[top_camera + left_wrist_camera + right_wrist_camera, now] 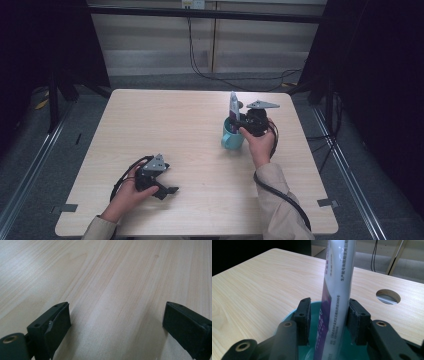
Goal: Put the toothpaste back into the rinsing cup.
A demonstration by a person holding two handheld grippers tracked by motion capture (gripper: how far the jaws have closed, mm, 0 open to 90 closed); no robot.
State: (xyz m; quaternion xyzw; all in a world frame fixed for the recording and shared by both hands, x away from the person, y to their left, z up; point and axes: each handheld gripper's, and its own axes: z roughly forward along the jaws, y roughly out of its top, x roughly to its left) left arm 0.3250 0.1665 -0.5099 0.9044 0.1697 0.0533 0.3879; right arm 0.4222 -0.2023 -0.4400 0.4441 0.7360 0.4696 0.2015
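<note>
Our right gripper (328, 322) has its jaws parted around the tube (337, 295), a gap showing on the left pad's side; the tube stands upright in the teal cup (231, 138), right of centre in the high view. Our left gripper (116, 322), lower left there, gapes wide over bare table (105, 277).

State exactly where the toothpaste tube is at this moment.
In the high view the toothpaste tube stands upright in the teal cup on the table's right half, between the right gripper jaws.
</note>
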